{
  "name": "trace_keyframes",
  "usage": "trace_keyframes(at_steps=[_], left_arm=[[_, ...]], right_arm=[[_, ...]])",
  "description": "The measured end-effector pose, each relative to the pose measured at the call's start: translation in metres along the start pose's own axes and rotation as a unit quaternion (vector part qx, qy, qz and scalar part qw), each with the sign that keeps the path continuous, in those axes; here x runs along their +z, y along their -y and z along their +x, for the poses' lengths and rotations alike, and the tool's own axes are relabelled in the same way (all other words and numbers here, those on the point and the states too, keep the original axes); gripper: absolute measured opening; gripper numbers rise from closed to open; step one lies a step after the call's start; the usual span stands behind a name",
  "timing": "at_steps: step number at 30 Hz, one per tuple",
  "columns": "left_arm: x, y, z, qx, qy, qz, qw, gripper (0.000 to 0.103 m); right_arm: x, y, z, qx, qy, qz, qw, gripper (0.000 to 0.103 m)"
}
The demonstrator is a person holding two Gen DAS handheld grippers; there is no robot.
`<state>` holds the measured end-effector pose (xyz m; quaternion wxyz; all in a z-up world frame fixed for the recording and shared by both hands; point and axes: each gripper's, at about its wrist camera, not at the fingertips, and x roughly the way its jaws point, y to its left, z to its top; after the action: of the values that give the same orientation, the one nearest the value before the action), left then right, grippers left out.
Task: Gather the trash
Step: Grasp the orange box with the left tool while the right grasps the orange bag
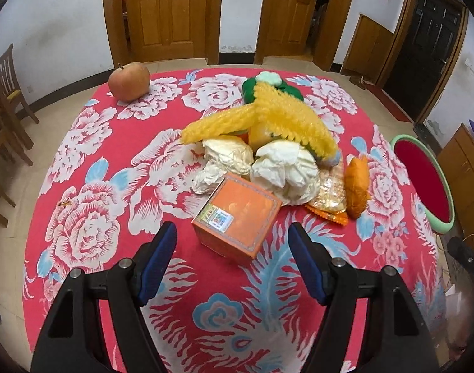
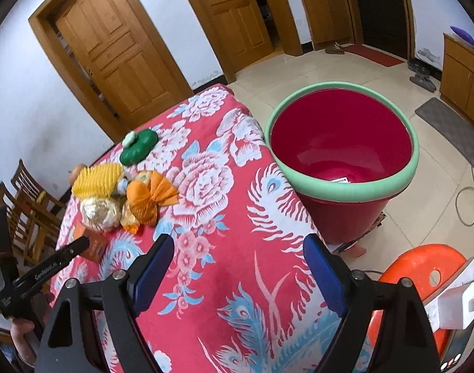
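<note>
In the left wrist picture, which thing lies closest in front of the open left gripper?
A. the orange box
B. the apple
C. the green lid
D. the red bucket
A: the orange box sits on the red flowered cloth just ahead of the left gripper, whose jaws stand apart and touch nothing; the apple lies far off at the table's back corner.

On the bench (image 1: 90, 161) a small box (image 1: 237, 214) is set before two crumpled paper wads (image 1: 283, 171). An apple (image 1: 128, 81) is placed at the far left corner. A bin (image 2: 342, 152) is stood on the floor right of the bench.
</note>
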<state>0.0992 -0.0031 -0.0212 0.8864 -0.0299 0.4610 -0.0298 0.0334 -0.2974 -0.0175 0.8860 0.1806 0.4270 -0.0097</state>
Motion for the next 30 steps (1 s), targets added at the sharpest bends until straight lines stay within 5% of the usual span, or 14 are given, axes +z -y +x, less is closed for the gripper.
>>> trace_keyframes(at_steps=[5,12,19,30], left_arm=[[-0.003,-0.007,0.008,-0.014,-0.009,-0.007,0.9998,0.053],[-0.009,-0.018,0.001,-0.025,0.0,-0.02,0.9995,0.053],[-0.014,-0.034,-0.016,-0.041,0.017,-0.034,0.9985,0.053],[-0.006,-0.06,-0.021,-0.014,0.047,-0.043,0.9979,0.053]], right_arm=[[-0.005,-0.001,-0.006,-0.019,-0.001,-0.022,1.0,0.087],[-0.012,0.002,-0.025,-0.03,-0.001,-0.031,0.999,0.087],[-0.021,-0.011,-0.037,0.014,-0.012,-0.024,1.0,0.079],[-0.014,-0.05,0.0,0.043,-0.051,-0.029,0.997,0.06]])
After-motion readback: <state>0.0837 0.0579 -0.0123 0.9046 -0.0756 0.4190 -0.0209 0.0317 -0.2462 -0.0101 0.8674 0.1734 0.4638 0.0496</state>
